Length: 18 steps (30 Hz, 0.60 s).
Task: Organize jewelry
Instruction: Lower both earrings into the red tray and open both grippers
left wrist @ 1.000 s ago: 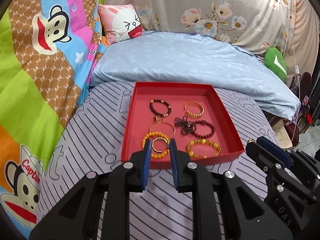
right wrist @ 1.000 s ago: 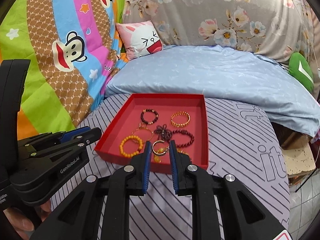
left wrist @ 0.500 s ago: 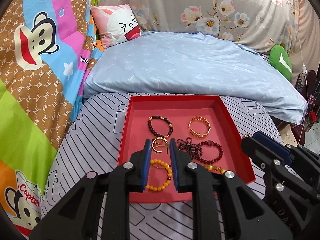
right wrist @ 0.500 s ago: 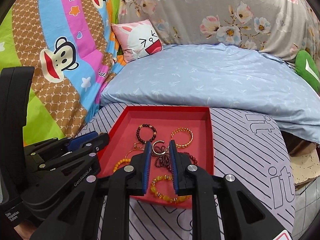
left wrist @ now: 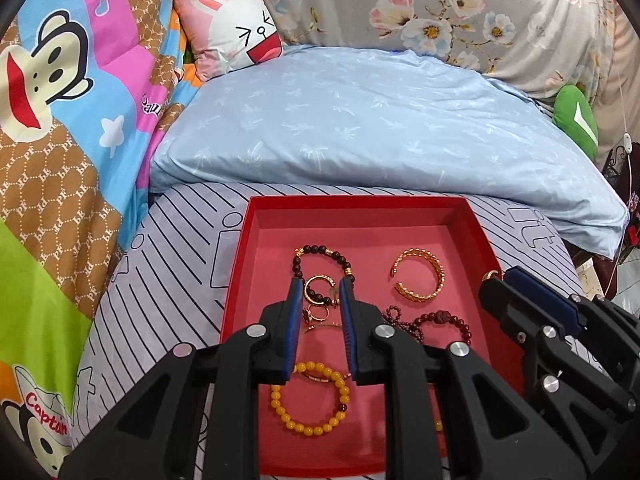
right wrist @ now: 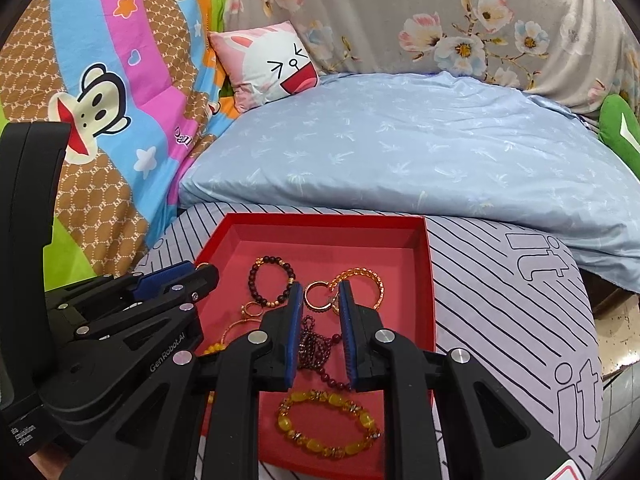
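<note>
A red tray on the striped table holds several bracelets: a dark beaded one, a gold open cuff, a yellow beaded one, a chunky yellow one and dark red bead strands. My left gripper is shut on a small gold ring, held over the tray. My right gripper is shut on another gold ring, also above the tray. Each gripper shows in the other's view.
A light blue pillow lies behind the tray. A cartoon monkey blanket hangs at the left. A pink bunny cushion and a green cushion sit at the back. The table edge drops off at the right.
Both grippers have moved forward over the tray, each still holding its gold ring. The tray and bracelets now sit closer and lower in both views.
</note>
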Tool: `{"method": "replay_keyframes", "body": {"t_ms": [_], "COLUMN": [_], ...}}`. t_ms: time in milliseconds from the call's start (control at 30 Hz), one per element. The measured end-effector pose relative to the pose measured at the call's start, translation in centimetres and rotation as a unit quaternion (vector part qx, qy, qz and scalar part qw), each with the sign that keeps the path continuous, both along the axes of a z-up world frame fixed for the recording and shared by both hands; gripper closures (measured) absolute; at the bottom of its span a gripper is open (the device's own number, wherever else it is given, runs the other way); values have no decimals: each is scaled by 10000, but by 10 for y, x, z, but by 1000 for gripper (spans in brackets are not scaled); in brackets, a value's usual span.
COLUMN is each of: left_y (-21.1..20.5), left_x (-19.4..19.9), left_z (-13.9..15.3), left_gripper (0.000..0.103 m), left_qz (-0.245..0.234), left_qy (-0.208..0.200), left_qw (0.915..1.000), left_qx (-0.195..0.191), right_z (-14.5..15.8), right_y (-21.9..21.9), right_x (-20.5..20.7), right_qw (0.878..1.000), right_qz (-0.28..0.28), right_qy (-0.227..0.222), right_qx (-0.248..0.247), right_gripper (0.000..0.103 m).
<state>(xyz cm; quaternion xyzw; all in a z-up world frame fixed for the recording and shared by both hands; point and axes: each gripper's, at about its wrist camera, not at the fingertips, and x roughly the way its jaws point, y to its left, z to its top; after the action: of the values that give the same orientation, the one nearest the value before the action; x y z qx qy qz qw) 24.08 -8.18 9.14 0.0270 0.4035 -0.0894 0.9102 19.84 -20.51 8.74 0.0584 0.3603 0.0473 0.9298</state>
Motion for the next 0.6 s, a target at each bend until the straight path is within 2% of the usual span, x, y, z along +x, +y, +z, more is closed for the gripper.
{"method": "replay_keyframes", "body": {"t_ms": [267,600], "left_y": [1,2], "left_x": [14,20], "left_z": [-17,-24], "left_gripper": [85,84], "left_qz": [54,93], "left_qy": [158,199], "left_qw": [9999,9998], "left_qx": [4,-37], "right_z": [-17,-29], "right_y": [-1,1], "right_x": [15,26], "right_qw": [9999,9996], "right_qz": [9,-15], "right_qy": [165,287], "right_qx": [-26,-41], "right_gripper": [86,86]}}
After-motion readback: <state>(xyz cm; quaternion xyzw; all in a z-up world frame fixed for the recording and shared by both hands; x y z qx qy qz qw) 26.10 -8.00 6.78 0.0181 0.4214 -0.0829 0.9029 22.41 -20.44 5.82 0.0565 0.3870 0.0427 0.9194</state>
